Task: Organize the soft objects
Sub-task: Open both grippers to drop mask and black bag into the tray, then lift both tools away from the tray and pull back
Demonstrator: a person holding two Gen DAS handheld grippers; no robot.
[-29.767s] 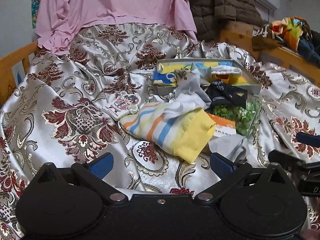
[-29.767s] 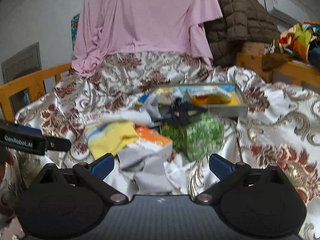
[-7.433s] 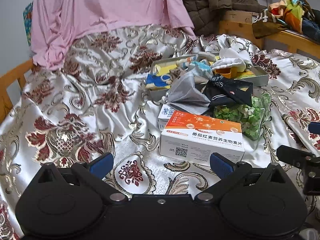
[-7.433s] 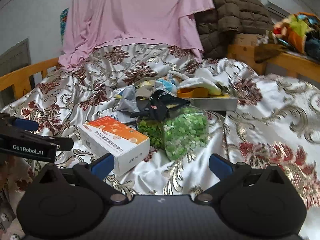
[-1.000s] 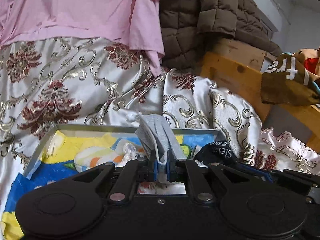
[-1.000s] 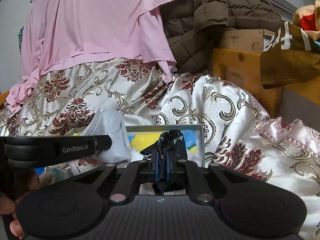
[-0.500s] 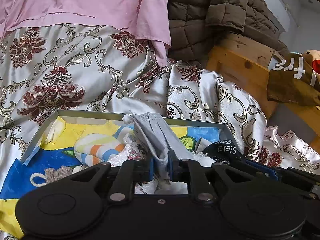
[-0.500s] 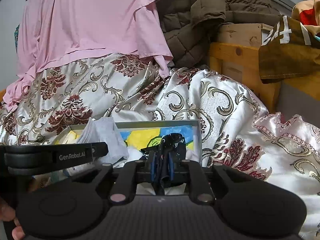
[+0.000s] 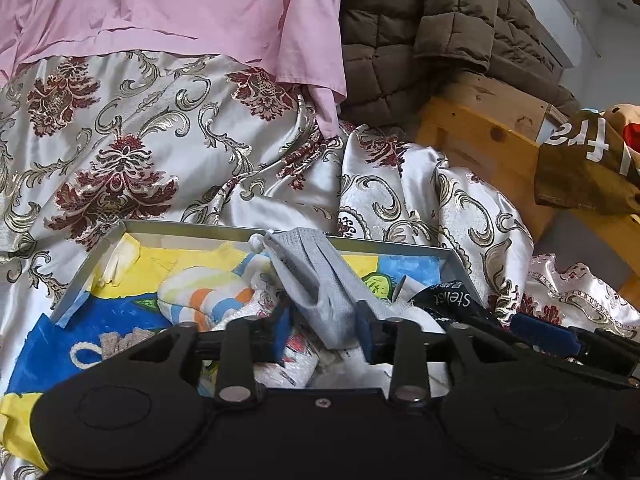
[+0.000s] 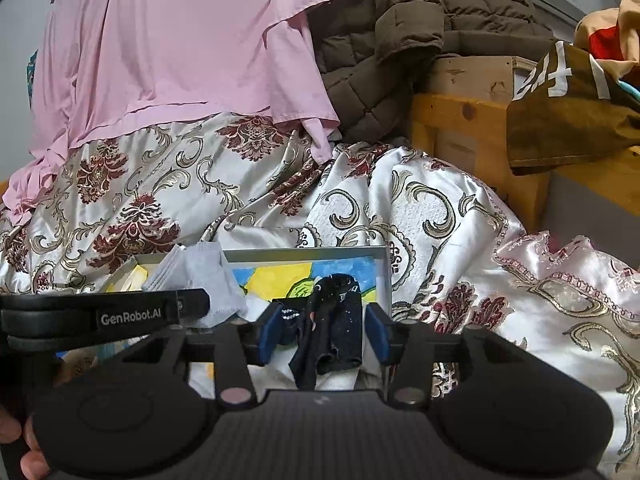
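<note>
A shallow metal tray [image 9: 100, 254] with a blue and yellow lining lies on the patterned bedspread and holds several soft items, among them a striped sock [image 9: 208, 294]. My left gripper [image 9: 322, 330] is open over the tray, its pads apart on either side of a grey face mask [image 9: 316, 280] that rests on the pile. My right gripper [image 10: 324, 330] is open over the tray's right end [image 10: 382, 276], with a black sock [image 10: 334, 328] hanging loose between its pads. The mask [image 10: 200, 280] and the left gripper's finger show at the left of the right wrist view.
A pink sheet [image 9: 180, 12] and a brown quilted jacket [image 9: 420, 40] hang behind the tray. A wooden bed frame [image 9: 492, 156] with heaped clothes [image 10: 568, 108] stands at the right. The floral satin bedspread [image 10: 460, 240] rises in folds around the tray.
Both grippers have opened: the left has let go of the grey mask and the right has let go of the black sock, both over the tray.
</note>
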